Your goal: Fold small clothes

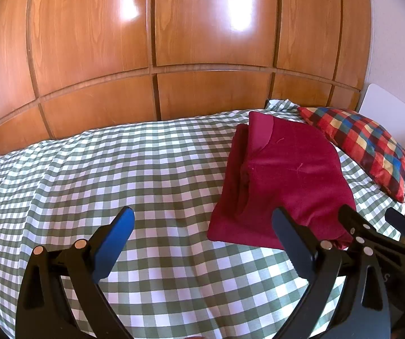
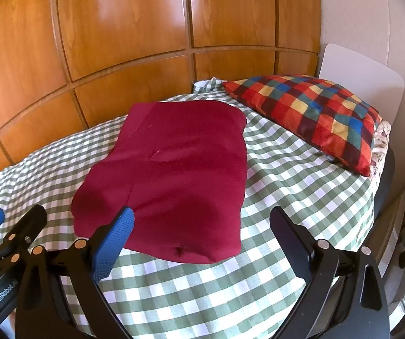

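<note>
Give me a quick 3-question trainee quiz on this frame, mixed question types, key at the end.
1. True or false: the left gripper is clamped on the dark red garment.
2. Multiple choice: the multicoloured checked pillow lies
A. on top of the garment
B. beyond the garment, near the white headboard
C. under the green-and-white checked cover
3. Fill in: both the left gripper and the right gripper have their fingers ____, holding nothing.

Key
1. False: it is open and holds nothing; the garment lies folded on the cover.
2. B
3. open
</note>
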Motion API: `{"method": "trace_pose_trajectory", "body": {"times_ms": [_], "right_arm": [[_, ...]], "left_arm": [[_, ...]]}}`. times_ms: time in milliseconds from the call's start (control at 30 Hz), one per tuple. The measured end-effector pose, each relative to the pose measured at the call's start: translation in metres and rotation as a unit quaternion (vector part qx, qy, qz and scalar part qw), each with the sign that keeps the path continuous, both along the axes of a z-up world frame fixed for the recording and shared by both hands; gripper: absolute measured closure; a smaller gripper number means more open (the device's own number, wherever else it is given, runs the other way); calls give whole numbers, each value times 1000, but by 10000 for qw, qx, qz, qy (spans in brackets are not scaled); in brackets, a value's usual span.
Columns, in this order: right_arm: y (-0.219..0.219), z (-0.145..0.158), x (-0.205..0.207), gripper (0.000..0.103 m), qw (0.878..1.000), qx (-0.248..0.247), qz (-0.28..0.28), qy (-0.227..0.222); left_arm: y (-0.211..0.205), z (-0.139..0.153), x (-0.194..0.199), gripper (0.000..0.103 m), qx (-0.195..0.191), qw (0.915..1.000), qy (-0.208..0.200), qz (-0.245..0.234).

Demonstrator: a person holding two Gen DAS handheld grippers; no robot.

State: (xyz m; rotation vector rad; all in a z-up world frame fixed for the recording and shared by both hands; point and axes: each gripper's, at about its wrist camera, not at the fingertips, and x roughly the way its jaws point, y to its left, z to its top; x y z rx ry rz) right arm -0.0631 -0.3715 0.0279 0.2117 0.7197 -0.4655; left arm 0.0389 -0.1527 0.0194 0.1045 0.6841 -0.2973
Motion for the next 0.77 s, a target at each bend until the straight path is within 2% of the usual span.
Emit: {"method": "trace_pose_trajectory", "body": {"times_ms": [467,633,767], "right_arm": [[2,-1,0,7,10000,11,12,21],[0,1,-1,7,10000,4,-6,-27],[-7,5,-2,7,9999,-22,-56,-108]], "left_arm": [[5,2,-1,5,6,10000,-94,-18],[7,-1,2,5,-69,9999,108,61],[8,-1,2,5,-67,9999,123,52]]}}
